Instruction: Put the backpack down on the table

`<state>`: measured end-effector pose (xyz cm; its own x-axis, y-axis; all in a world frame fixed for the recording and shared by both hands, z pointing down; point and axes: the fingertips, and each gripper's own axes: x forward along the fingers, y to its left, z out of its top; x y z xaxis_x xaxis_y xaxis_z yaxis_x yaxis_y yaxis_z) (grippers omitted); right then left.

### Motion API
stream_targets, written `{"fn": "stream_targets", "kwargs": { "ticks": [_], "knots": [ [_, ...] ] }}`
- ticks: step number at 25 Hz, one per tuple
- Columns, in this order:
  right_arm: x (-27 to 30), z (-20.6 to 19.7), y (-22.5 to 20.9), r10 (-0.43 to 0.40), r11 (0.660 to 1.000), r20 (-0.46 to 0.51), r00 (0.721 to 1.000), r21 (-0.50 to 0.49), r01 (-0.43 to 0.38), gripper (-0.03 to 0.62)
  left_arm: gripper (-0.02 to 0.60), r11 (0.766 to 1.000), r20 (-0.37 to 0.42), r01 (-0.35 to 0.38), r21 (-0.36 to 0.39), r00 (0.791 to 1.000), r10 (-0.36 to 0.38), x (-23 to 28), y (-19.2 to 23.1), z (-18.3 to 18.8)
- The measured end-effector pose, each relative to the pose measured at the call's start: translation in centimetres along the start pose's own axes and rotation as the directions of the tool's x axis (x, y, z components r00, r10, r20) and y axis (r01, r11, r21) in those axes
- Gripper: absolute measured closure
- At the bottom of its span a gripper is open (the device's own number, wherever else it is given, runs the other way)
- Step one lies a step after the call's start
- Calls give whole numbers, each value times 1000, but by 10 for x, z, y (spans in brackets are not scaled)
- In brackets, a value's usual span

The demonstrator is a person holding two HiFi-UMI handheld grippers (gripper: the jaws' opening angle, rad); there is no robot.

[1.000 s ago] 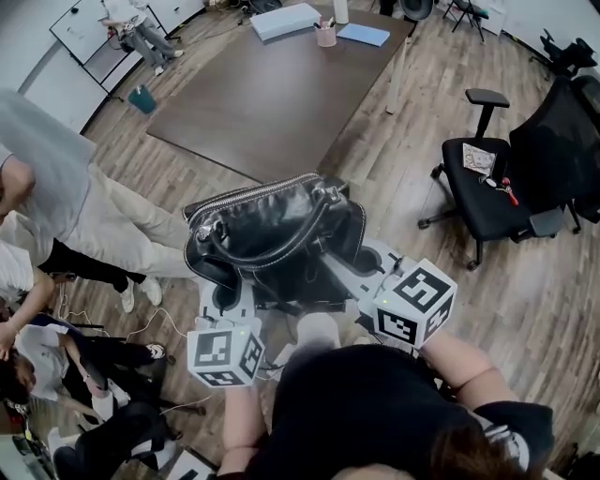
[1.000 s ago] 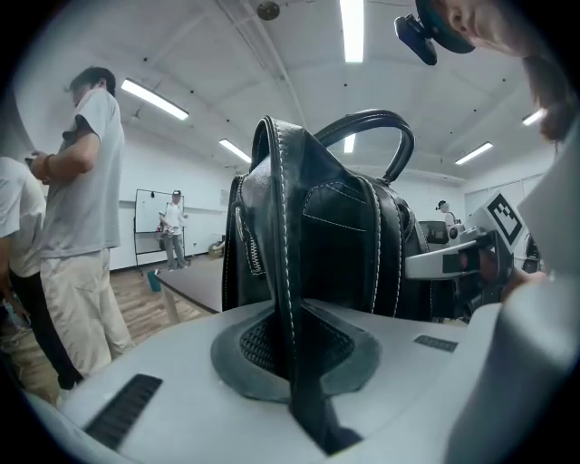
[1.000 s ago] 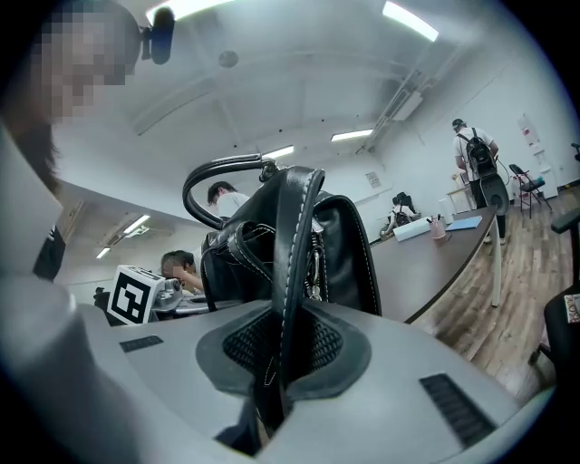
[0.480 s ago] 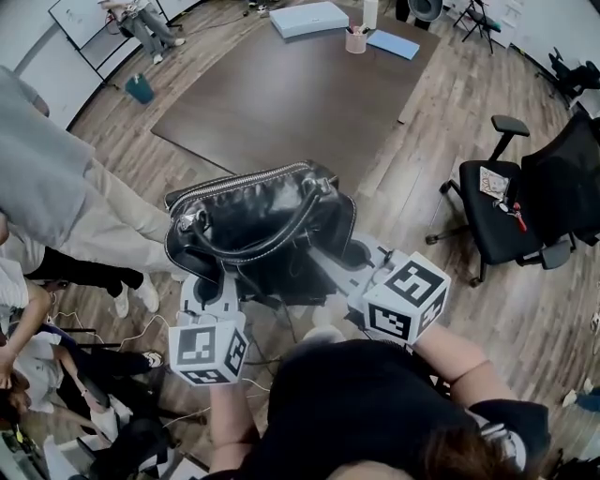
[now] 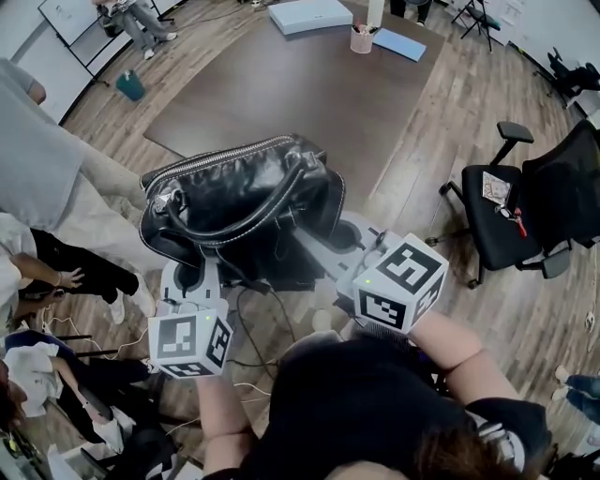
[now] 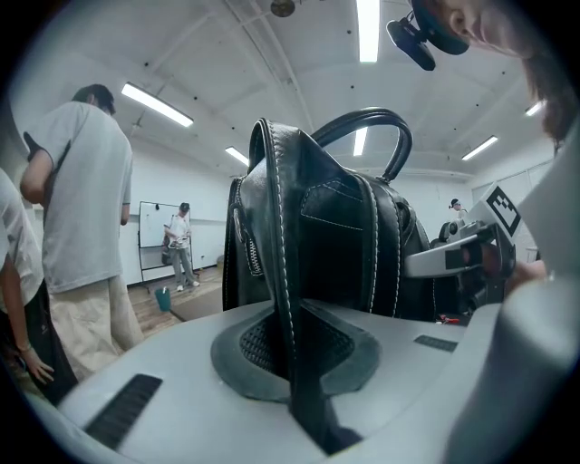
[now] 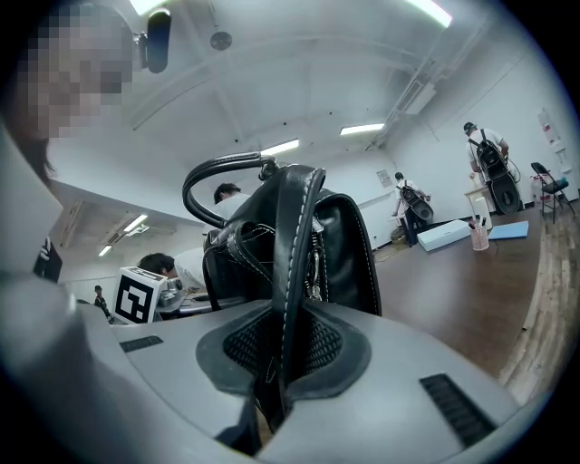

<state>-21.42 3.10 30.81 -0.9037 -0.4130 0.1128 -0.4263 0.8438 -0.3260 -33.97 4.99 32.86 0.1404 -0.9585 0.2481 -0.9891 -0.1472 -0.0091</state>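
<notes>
The left gripper (image 6: 294,362) has its jaws pressed tight on a thin black stitched band (image 6: 288,299) at one end of the backpack (image 5: 244,202). The right gripper (image 7: 281,362) pinches a like band (image 7: 292,263) at the other end, with its pads nipped on the leather. So the bag hangs in the air between the two sets of fingers, just ahead of them. Its long axis runs from one gripper across to the other, square to the way they point.

It is soft, glossy black leather with white stitching along the seams. A metal zip (image 5: 225,159) runs along the top, and a rounded carry handle (image 5: 253,230) arches over it.

Beyond the bag, straight ahead of both sets of fingertips, lies the table (image 5: 281,94), a flat, dark brown, matte slab. Its near edge meets the bag's far side in the head view. I cannot tell whether the bag is already over the top or just short of it. I'd say the right fingers are the nearer to that edge.

At the table's far end sit a pale flat box (image 5: 309,16) and a cup (image 5: 361,39). A black office chair (image 5: 534,197) stands well off to the right of the fingers.
</notes>
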Motion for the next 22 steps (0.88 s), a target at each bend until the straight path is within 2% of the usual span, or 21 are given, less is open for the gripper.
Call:
{"fn": "stream_targets", "kwargs": {
  "ticks": [11,17,22],
  "knots": [
    [14,40,-77,77,997,20,997,9,-77,547,543,993,23,-114,3,993,114,84,-8,37],
    [8,64,-143,98,995,15,995,-13,-98,546,543,988,25,-150,-23,988,151,148,-32,53],
    [-5,85,-216,115,993,-1,993,-4,-115,546,543,983,-6,-183,-24,983,183,211,-66,69]
  ]
}}
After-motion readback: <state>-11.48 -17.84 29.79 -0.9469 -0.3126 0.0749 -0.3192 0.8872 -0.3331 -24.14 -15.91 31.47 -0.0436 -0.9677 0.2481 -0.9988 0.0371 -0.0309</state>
